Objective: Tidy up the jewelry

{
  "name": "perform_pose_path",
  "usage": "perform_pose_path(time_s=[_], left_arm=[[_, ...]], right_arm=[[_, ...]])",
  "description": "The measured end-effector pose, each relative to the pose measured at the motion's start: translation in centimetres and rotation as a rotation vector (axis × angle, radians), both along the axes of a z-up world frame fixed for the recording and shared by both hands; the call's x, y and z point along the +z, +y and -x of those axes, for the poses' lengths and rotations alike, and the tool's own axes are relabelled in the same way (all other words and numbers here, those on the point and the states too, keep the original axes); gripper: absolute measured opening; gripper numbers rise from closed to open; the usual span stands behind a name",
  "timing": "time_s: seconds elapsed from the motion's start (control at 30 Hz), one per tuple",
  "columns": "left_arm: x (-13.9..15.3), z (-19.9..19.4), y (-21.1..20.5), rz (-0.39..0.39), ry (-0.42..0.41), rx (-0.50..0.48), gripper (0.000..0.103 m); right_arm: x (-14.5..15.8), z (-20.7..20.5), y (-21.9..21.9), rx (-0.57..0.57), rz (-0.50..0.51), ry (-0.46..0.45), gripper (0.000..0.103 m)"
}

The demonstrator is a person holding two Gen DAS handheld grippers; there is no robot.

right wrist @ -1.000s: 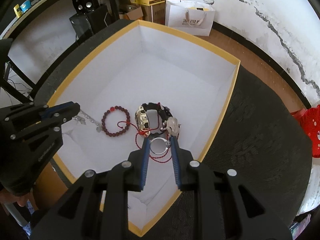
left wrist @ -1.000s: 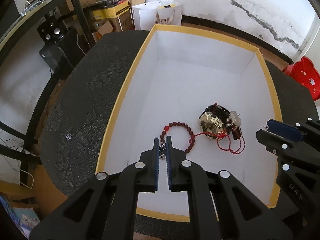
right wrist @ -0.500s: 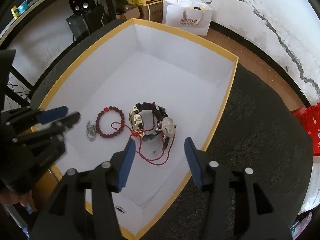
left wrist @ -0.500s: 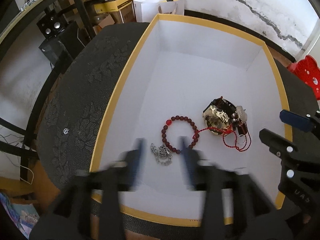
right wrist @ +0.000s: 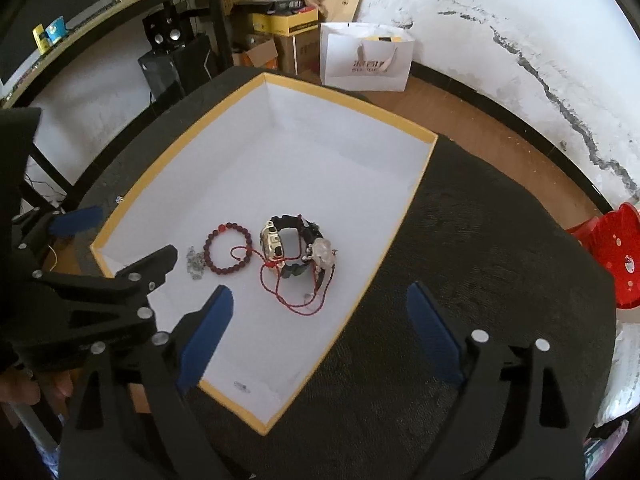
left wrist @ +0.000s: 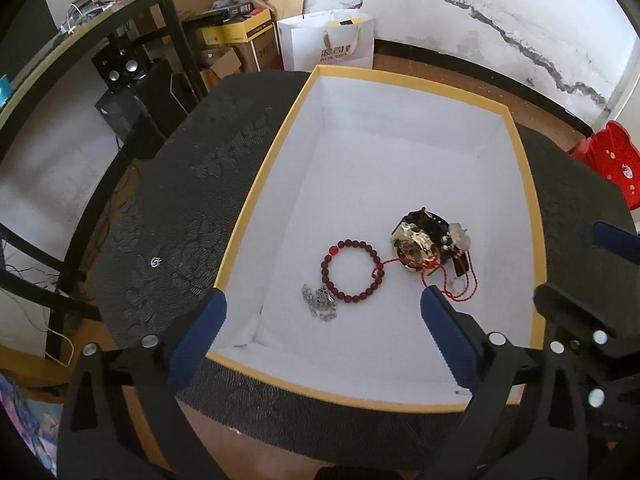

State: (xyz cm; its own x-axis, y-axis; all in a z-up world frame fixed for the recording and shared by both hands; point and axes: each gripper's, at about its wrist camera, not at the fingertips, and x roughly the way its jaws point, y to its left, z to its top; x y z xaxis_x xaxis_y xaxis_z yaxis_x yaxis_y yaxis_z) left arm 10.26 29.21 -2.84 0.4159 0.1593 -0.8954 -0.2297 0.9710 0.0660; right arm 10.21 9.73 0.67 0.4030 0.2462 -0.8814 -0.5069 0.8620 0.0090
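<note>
A white box with a yellow rim (left wrist: 256, 168) (right wrist: 416, 184) sits on the dark round table. Inside lie a silver chain (left wrist: 320, 303) (right wrist: 195, 262), a dark red bead bracelet (left wrist: 352, 270) (right wrist: 227, 248), a gold-faced watch with a black strap (left wrist: 414, 246) (right wrist: 282, 244) and a red cord necklace with a pale pendant (left wrist: 460, 280) (right wrist: 304, 300). My left gripper (left wrist: 322, 312) is wide open and empty above the box's near end. My right gripper (right wrist: 320, 304) is wide open and empty above the box's near right rim.
A small silver ring (left wrist: 156, 262) lies on the table left of the box. A white paper bag (left wrist: 326, 46), cardboard boxes and black speakers (left wrist: 120, 70) stand on the floor behind. A red stool (left wrist: 612, 160) is at the right. The table (right wrist: 480, 280) stretches right of the box.
My left gripper opened and dropped the silver chain beside the bead bracelet. My right gripper opened and released the red cord necklace. Both grippers pulled back and up from the box.
</note>
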Motion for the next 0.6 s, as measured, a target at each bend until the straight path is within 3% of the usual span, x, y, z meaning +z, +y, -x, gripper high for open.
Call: perform_pose_path(time_s=[0.27, 0.43, 0.6], left_arm=[[4.2, 2.4, -2.8, 0.028, -0.067, -0.014, 0.095], [7.2, 3.5, -8.1, 0.033, -0.124, -0.084, 0.095], [8.1, 4.1, -15.3, 0.038, -0.156, -0.194, 0.096]], right_arm=[[4.6, 3.4, -6.4, -0.058, -0.068, -0.069, 0.086], [7.1, 5.7, -13.6, -0.148, -0.087, -0.127, 0.086], [7.9, 7.6, -21.6, -0.267, -0.099, -0.163, 0.096]])
